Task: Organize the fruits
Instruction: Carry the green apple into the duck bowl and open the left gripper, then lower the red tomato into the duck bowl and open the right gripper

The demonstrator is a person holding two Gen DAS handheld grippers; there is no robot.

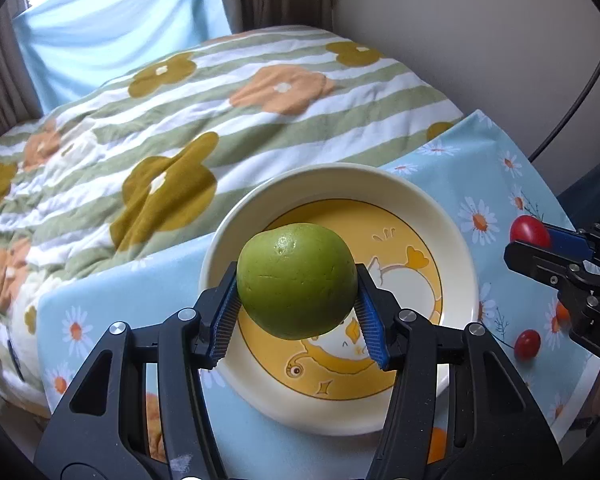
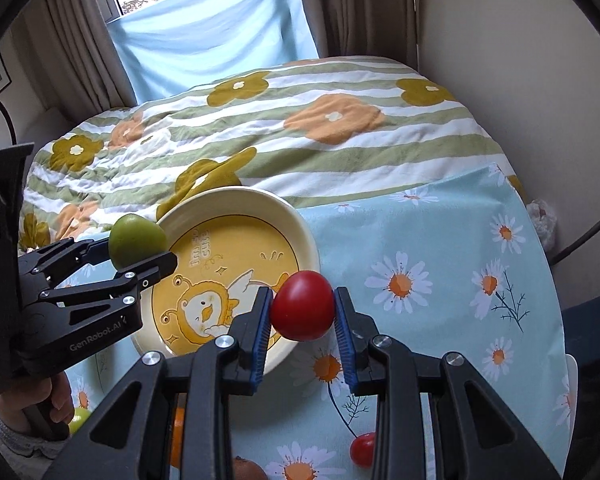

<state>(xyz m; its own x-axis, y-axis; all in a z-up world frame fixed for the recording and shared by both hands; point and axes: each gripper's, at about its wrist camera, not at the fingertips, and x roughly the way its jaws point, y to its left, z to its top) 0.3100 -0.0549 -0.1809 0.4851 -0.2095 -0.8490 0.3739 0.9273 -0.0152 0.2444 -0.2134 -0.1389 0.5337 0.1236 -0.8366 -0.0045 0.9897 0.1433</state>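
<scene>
A green fruit (image 1: 297,285) is gripped in the left claw (image 1: 296,312), whose blue pads (image 1: 225,316) press on its two flanks, and it is held above the plate (image 1: 456,248), over the printed yellow centre. A red tomato (image 2: 302,305) is clamped in the right claw (image 2: 303,322) and hangs just over the near rim of the plate, not yet clearly inside it. The plate itself rests on a daisy-printed blue cloth (image 2: 440,248) that is spread beside the striped flowered quilt (image 2: 300,136) of a bed. Judged from this, the step in hand is the setting down of both fruits in the plate. It is best done low: the green fruit should be brought down until it nearly touches the plate's floor before the claw is released, since a round fruit dropped from height is likely to roll or bounce over the shallow rim. The tomato should first be carried further inward from the rim, towards the plate's centre but clear of the green fruit, so that the two claws are not knocked together. The plate may slide or tip on the soft cloth if its rim is pressed, so contact with the rim is better avoided. Another small red fruit (image 2: 362,449) lies on the cloth, on the near side of the plate, and is left to be collected afterwards.
</scene>
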